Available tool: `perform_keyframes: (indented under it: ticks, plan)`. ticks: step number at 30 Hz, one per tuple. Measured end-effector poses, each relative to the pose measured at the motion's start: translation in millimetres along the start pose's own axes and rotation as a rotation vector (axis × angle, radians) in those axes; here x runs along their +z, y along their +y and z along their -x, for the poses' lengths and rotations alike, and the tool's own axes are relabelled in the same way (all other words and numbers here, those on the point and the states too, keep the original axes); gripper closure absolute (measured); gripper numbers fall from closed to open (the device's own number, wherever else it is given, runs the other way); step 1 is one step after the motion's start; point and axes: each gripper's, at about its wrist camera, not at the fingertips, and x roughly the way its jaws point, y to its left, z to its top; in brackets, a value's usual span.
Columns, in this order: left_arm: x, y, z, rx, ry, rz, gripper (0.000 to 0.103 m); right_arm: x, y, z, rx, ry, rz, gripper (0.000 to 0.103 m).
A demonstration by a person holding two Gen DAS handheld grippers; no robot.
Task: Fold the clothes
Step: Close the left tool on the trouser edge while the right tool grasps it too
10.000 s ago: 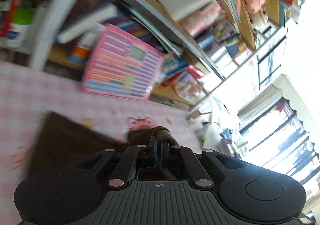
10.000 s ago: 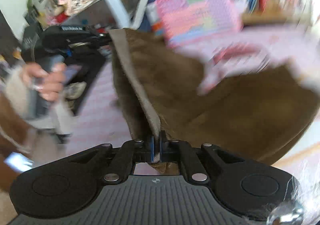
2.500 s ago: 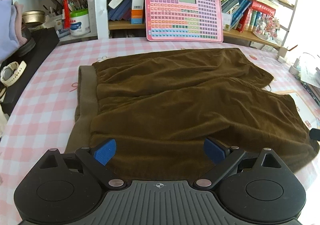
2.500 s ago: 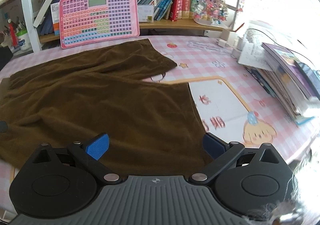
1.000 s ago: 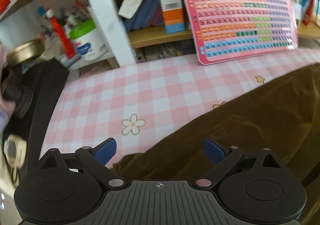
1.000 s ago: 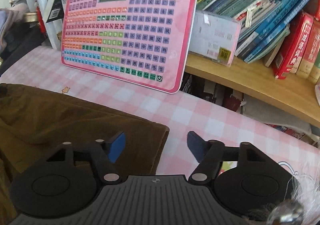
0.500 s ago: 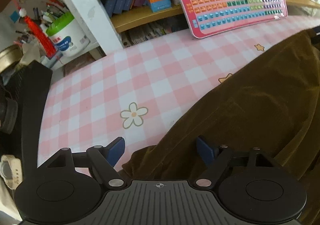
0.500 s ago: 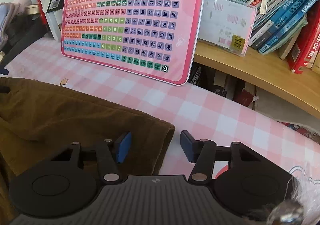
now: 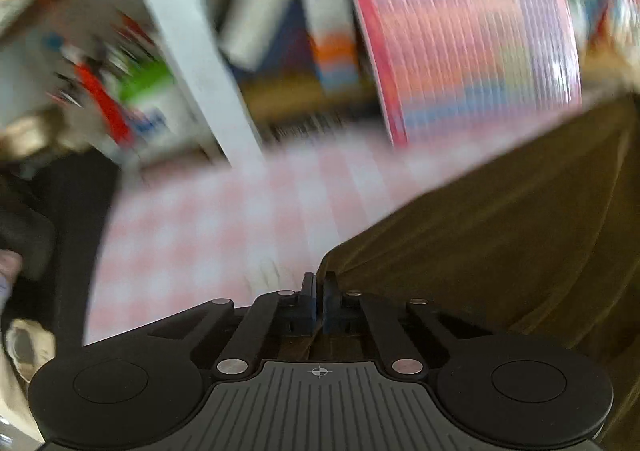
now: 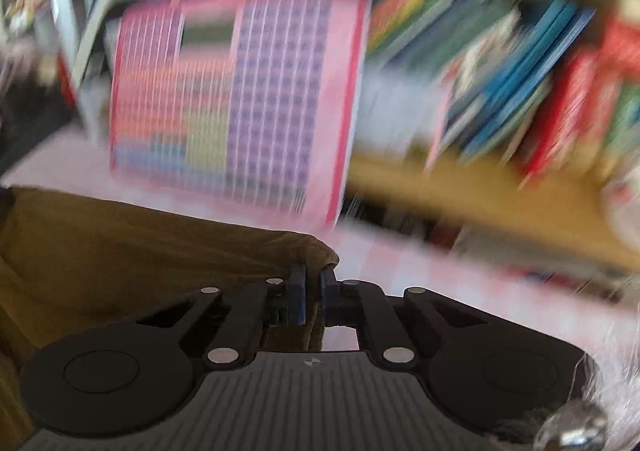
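Note:
The brown corduroy garment (image 9: 500,243) lies on the pink checked tablecloth (image 9: 224,227). My left gripper (image 9: 319,281) is shut on a far corner of it, and the cloth stretches away to the right. In the right wrist view the same garment (image 10: 132,247) fills the lower left. My right gripper (image 10: 313,271) is shut on its other far corner, where the hem bunches over the fingertips. Both views are blurred by motion.
A pink keyboard toy (image 10: 240,99) leans on the shelf behind the table and also shows in the left wrist view (image 9: 472,35). Books (image 10: 520,83) stand on the wooden shelf. A white shelf post (image 9: 188,51) and a green-lidded jar (image 9: 144,91) are at the left.
Both grippers have closed on the garment's far corners, which they straddled open half a second ago. Both cameras are now moving, and the corners lift off the cloth.

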Motion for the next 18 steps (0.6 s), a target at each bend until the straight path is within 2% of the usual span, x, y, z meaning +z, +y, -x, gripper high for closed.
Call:
perform_keyframes:
  ticks: [2,8,13,16,18]
  plan:
    - [5,0,15,-0.014,-0.056,-0.015,0.1,7,4,21,-0.044,-0.083,-0.032,0.097]
    - [-11,0,71,-0.077,-0.217,-0.084,0.1,-6,20,90,-0.143,-0.183,-0.103,0.097]
    - [-26,0,118,-0.131,-0.349,-0.14,0.1,-35,57,172,-0.213,-0.282,-0.149,0.097]
    - [-56,-5,151,-0.157,-0.393,-0.184,0.1,-67,93,223,-0.241,-0.313,-0.183,0.097]
    - [-82,-7,166,-0.182,-0.389,-0.202,0.1,-95,115,248,-0.251,-0.295,-0.222,0.097]
